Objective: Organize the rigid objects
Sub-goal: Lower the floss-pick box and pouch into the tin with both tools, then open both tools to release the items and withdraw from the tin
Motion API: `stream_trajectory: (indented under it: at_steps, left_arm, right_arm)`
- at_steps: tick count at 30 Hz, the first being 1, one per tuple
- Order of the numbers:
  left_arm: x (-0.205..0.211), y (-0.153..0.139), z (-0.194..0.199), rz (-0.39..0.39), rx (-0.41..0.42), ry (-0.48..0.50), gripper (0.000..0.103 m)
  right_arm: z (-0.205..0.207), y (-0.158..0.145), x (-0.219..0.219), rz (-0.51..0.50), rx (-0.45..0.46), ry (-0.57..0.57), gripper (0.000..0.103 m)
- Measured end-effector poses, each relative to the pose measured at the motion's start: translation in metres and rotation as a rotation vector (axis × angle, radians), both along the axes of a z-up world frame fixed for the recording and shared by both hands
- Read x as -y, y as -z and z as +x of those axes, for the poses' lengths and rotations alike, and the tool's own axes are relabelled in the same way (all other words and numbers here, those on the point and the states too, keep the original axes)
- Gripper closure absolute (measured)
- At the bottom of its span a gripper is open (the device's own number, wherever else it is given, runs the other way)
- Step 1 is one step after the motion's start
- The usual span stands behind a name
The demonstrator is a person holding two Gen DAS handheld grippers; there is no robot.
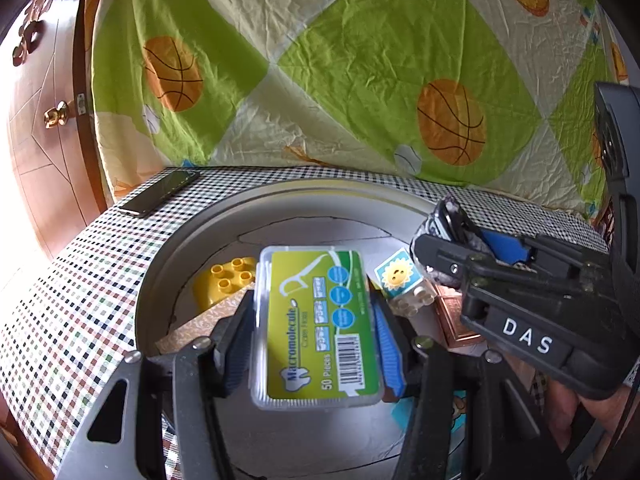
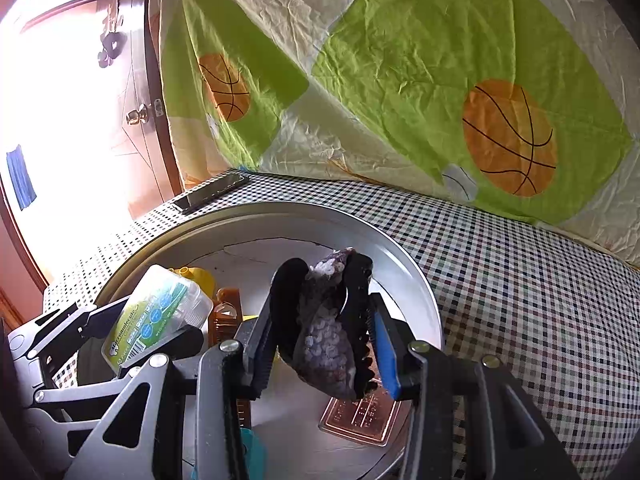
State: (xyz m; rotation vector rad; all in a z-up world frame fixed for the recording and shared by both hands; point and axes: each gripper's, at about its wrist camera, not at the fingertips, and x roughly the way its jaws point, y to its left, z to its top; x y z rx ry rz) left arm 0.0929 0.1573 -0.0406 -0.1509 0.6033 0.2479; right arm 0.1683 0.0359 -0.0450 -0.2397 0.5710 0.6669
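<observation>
My left gripper (image 1: 316,336) is shut on a clear floss-pick box with a green label (image 1: 316,320), held above the round grey tray (image 1: 160,280). That box (image 2: 160,316) also shows at the left of the right wrist view. My right gripper (image 2: 320,344) is shut on a dark, grey-speckled hair claw clip (image 2: 328,332), also over the tray (image 2: 400,256); the clip (image 1: 448,216) and the gripper reach in from the right in the left wrist view. In the tray lie a yellow toy brick (image 1: 224,280), a sun-printed brick (image 1: 400,276) and a copper-coloured flat box (image 2: 360,420).
A dark phone (image 1: 160,194) lies on the checked tablecloth (image 2: 520,280) at the far left corner. A basketball-print sheet (image 1: 360,60) hangs behind the table. A wooden door with a brass knob (image 1: 56,114) stands to the left. An amber comb-like item (image 2: 228,312) lies in the tray.
</observation>
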Motion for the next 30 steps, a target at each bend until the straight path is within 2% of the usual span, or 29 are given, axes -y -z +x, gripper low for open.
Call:
stream_trajectory:
  at_steps: [8, 10, 11, 13, 14, 15, 17, 24, 30]
  left_arm:
    - [-0.001, 0.001, 0.002, 0.005, -0.014, -0.006, 0.047]
    - [-0.001, 0.001, 0.002, 0.009, -0.014, -0.008, 0.042]
    - [-0.001, 0.000, 0.002, 0.009, -0.012, -0.008, 0.037]
    - [-0.001, -0.001, -0.001, 0.020, -0.006, -0.017, 0.026]
    - [0.001, -0.003, -0.003, 0.032, 0.001, -0.022, 0.018]
    - [0.002, -0.005, -0.006, 0.044, 0.010, -0.025, 0.009]
    - [0.004, -0.009, -0.012, 0.079, 0.023, -0.046, 0.001]
    - [0.001, -0.033, -0.038, 0.124, 0.068, -0.098, 0.001]
    - [-0.017, -0.047, -0.057, 0.093, 0.075, -0.161, 0.001]
  right_arm:
    - [0.000, 0.000, -0.002, 0.014, -0.010, -0.022, 0.056]
    - [-0.002, -0.002, -0.001, 0.019, 0.004, -0.020, 0.055]
    - [-0.003, -0.003, -0.001, 0.022, 0.008, -0.020, 0.053]
    - [-0.005, -0.005, 0.002, 0.031, 0.022, -0.010, 0.036]
    - [-0.006, -0.007, 0.004, 0.038, 0.035, -0.002, 0.032]
    - [-0.008, -0.009, 0.006, 0.043, 0.045, 0.004, 0.029]
    - [-0.013, -0.013, 0.010, 0.048, 0.072, 0.025, 0.029]
    - [-0.039, -0.037, 0.025, 0.092, 0.150, 0.045, 0.024]
    - [-0.063, -0.049, 0.027, 0.107, 0.171, 0.007, 0.024]
